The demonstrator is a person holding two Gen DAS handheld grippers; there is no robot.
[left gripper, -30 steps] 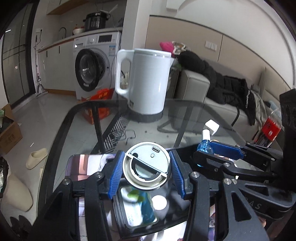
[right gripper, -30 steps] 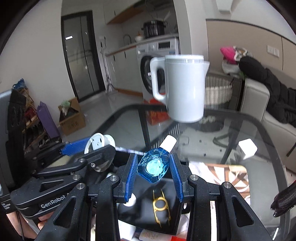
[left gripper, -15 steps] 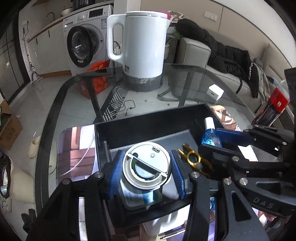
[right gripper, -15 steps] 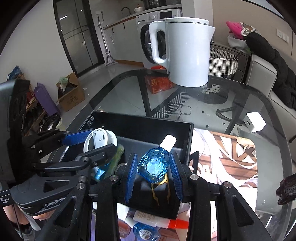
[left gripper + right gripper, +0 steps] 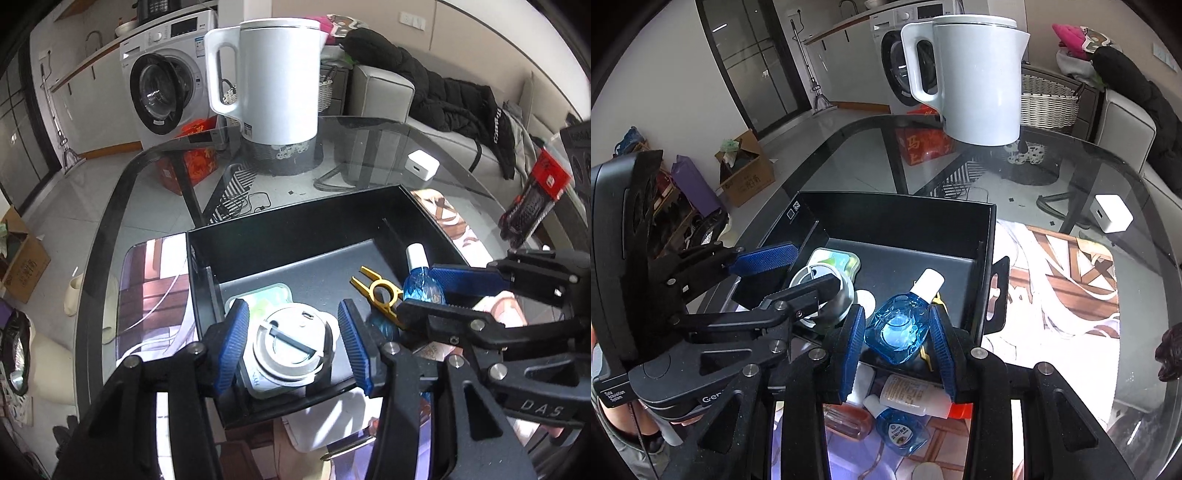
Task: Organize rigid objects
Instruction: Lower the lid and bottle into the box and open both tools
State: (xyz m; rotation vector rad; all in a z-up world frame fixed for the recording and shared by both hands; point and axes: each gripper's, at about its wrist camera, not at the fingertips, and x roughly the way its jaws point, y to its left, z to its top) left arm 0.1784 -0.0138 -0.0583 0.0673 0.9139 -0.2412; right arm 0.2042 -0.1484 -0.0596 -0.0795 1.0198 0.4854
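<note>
A black box (image 5: 295,236) stands on the glass table. My left gripper (image 5: 293,332) hangs over its near left corner with its jaws opening. Between them is a round white-and-grey container (image 5: 291,347), with a gap at each blue pad; it rests on a green pack (image 5: 266,295) in the box. My right gripper (image 5: 897,332) is shut on a small blue bottle (image 5: 897,328) with a white cap, held over the box's near right part. A gold tool (image 5: 376,291) lies on the box floor beside it.
A white kettle (image 5: 273,81) stands at the table's far side, with a white charger (image 5: 421,164) to its right. Against the right edge leans a red-and-black package (image 5: 535,199). In front of the box lie a white bottle (image 5: 912,395), another blue one (image 5: 903,432) and an amber one (image 5: 849,421).
Both grippers have tipped downward and sunk toward the black box. The left pads have come away from the round container, which now sits lower in the box. The blue bottle stays gripped.
</note>
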